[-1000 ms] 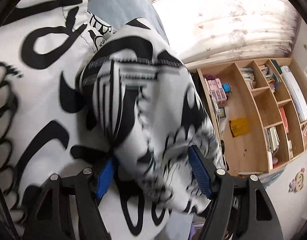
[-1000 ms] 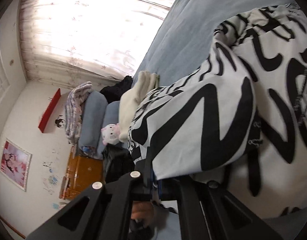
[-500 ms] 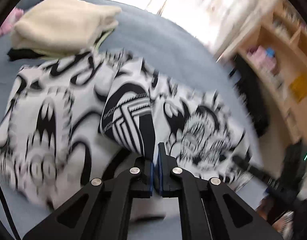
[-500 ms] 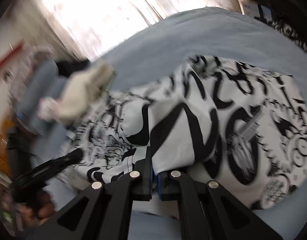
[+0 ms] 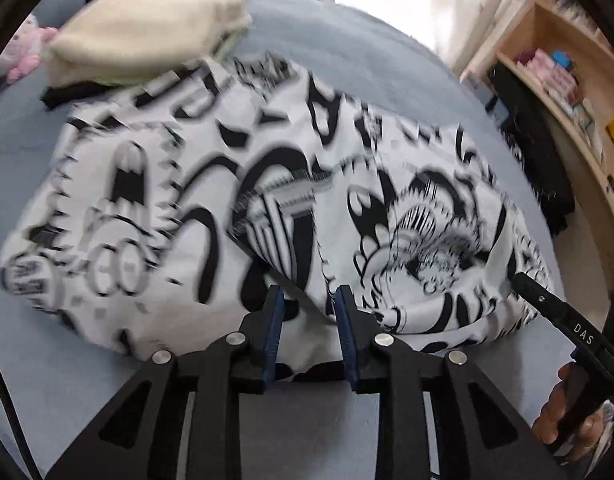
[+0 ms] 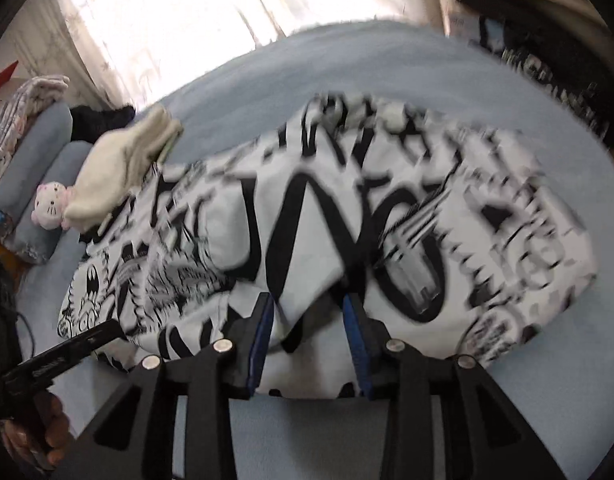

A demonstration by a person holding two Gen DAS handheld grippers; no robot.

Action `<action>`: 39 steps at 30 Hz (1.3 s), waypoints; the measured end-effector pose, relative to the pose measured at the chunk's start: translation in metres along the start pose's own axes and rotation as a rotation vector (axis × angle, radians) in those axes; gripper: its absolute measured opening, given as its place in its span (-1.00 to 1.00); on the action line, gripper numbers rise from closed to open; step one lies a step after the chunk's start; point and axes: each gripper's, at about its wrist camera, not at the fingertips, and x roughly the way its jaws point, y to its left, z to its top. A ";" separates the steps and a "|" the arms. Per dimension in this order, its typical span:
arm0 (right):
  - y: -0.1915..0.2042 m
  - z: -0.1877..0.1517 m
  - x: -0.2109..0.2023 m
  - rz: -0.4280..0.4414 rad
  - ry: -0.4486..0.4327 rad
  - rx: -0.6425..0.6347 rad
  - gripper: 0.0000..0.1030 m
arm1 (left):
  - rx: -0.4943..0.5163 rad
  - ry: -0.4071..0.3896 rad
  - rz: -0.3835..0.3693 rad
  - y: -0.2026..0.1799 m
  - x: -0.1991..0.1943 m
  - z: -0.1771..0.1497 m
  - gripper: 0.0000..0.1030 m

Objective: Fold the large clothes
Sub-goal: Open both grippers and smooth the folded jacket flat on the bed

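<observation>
Left gripper (image 5: 307, 312) and right gripper (image 6: 309, 320) — each with blue-padded fingers (image 5: 273, 332) parted, side by side — both held in bare hands (image 5: 567, 424).

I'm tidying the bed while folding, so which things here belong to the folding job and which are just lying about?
Belongs to the job:
- black-and-white printed garment
- left gripper
- right gripper

Just lying about:
- cream folded cloth
- pink-and-white plush toy
- wooden bookshelf
</observation>
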 end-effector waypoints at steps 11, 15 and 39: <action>0.068 0.046 0.035 0.215 -0.107 -0.122 -0.29 | 0.011 -0.118 0.015 -0.031 0.027 0.049 -0.52; 0.075 0.050 0.085 0.125 -0.036 -0.164 -0.39 | 0.033 -0.084 0.092 -0.028 0.066 0.064 -0.52; 0.046 -0.003 0.061 0.078 0.051 -0.079 -0.35 | 0.182 0.000 0.067 -0.066 0.063 0.000 -0.58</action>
